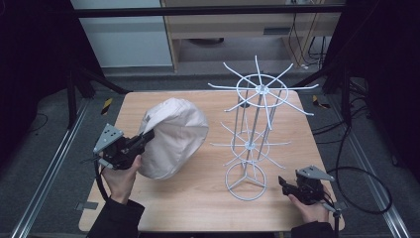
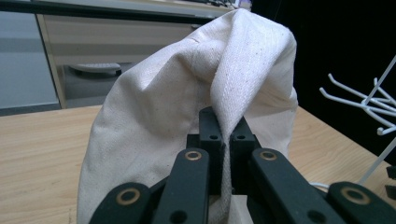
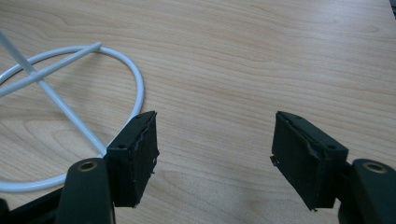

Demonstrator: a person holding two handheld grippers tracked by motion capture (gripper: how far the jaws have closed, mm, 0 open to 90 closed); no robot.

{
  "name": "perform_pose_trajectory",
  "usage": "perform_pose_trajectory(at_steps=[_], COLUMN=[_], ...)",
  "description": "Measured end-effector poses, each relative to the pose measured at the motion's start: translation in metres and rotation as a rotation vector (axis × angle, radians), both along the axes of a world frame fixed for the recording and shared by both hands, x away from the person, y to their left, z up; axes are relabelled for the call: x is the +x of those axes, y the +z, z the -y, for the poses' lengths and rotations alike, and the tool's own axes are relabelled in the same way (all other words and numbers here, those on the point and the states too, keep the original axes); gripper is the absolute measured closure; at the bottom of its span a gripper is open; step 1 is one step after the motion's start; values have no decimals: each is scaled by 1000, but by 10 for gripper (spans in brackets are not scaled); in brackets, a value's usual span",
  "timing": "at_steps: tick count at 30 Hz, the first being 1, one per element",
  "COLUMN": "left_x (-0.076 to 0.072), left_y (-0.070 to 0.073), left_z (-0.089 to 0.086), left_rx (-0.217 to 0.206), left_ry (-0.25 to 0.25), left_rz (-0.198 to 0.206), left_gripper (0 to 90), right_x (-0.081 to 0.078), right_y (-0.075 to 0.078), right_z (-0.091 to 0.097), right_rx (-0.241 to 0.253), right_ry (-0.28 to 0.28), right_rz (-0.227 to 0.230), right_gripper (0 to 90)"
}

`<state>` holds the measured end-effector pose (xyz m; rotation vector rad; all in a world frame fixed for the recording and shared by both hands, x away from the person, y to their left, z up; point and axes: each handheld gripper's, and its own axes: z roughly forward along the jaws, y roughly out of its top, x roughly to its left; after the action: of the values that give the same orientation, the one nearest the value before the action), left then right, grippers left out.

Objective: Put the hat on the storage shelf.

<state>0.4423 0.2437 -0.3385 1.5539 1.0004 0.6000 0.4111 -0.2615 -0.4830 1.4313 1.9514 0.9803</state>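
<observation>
On the light wooden counter (image 1: 198,198), the left tool (image 1: 143,140) pinches a fold of the puffed cream cloth bag (image 1: 173,136), while the right tool (image 1: 283,184), jaws spread and empty, rests beside the white wire rack's (image 1: 255,129) ring base.

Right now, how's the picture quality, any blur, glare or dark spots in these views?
High view: dim, grainy, black surroundings, table evenly lit, no glare. Left gripper view: cloth bag sharp, jaw bases near the lens soft. Right gripper view: wood grain crisp, faint sheen on the white wire rack.
</observation>
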Motion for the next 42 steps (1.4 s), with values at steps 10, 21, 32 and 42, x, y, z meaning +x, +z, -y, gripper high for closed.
perform_pose_trajectory(at_steps=[10, 21, 32, 42], left_x=[-12, -34, -47, -54], left_y=[14, 35, 49, 62], left_z=[-10, -18, -20, -24], left_rx=[-72, -157, -219, -283], left_ry=[2, -24, -35, -38], left_rz=[61, 157, 231, 301], left_gripper=[875, 875, 875, 875], right_x=[0, 0, 0, 0], right_y=[0, 0, 0, 0], right_z=[0, 1, 1, 2], right_rx=[3, 2, -3, -8], right_ry=[-1, -2, -1, -9], right_rz=[-2, 2, 5, 4], right_gripper=[313, 312, 312, 311])
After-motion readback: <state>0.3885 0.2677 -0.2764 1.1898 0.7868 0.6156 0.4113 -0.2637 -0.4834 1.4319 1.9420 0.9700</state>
